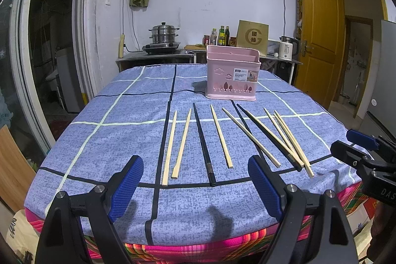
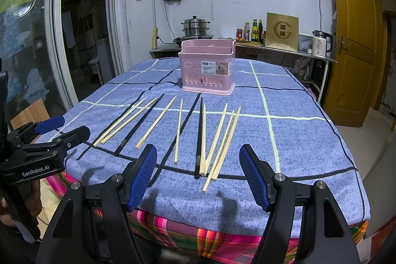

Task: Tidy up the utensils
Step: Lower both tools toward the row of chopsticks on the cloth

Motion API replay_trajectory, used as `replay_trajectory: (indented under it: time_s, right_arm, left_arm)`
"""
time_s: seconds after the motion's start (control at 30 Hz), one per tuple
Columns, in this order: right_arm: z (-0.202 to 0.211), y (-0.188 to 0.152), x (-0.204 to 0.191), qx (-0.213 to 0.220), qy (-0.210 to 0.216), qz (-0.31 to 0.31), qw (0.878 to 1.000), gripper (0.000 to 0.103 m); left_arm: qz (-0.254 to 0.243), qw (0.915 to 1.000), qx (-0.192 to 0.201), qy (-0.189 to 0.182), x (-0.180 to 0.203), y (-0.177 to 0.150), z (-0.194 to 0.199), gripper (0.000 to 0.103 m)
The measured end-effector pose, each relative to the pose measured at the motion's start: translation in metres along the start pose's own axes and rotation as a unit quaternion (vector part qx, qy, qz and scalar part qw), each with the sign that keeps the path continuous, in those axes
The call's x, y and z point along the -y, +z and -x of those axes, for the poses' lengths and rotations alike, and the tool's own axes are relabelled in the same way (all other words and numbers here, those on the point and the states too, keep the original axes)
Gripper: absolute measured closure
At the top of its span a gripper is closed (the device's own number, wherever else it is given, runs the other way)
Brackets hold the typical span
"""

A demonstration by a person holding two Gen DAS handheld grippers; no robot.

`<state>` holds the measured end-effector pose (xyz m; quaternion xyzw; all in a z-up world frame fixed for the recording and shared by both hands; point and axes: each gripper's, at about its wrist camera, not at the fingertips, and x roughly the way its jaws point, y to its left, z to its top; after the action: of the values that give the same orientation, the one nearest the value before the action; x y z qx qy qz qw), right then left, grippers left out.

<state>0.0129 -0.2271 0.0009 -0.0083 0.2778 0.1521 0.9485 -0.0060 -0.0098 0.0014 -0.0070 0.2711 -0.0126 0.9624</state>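
Note:
Several chopsticks lie in a row on the blue checked tablecloth (image 1: pixel 118 140): pale wooden ones (image 1: pixel 182 142) (image 2: pixel 156 121) and two black ones (image 1: pixel 203 142) (image 2: pixel 199 135). A pink utensil basket (image 1: pixel 232 73) (image 2: pixel 207 66) stands upright behind them, mid-table. My left gripper (image 1: pixel 195 165) is open and empty, hovering at the table's near edge in front of the left-hand chopsticks. My right gripper (image 2: pixel 198 157) is open and empty, in front of the right-hand cluster of chopsticks (image 2: pixel 217 140). Each gripper shows at the edge of the other's view.
A counter behind the table holds a steel steamer pot (image 1: pixel 163 35), bottles (image 1: pixel 221 36), a gold box (image 1: pixel 252 37) and a white kettle (image 1: pixel 287 47). A wooden door (image 1: pixel 319 34) stands at the right, a glass door (image 1: pixel 37 53) at the left.

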Motion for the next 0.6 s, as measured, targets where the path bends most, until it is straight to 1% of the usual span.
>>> replay_trajectory:
  time_s: [0.27,0.37,0.5,0.6]
  right_arm:
    - [-0.005,0.006,-0.002,-0.004,0.002,0.002,1.0,0.034]
    - [-0.012,0.011,0.0,-0.006,0.004,0.003,1.0,0.034]
    - [-0.025,0.018,0.003,-0.012,0.006,0.006,1.0,0.034]
    - [-0.036,0.024,0.004,-0.017,0.007,0.011,1.0,0.034]
  left_arm:
    - [-0.007,0.9998,-0.014,-0.013,-0.002,0.004,-0.013,0.016]
    - [-0.012,0.9996,-0.022,-0.015,-0.005,0.007,-0.023,0.016]
    - [-0.027,0.9992,-0.028,-0.006,-0.007,0.014,-0.038,0.016]
    - [-0.032,0.9989,-0.032,-0.012,-0.01,0.021,-0.05,0.016]
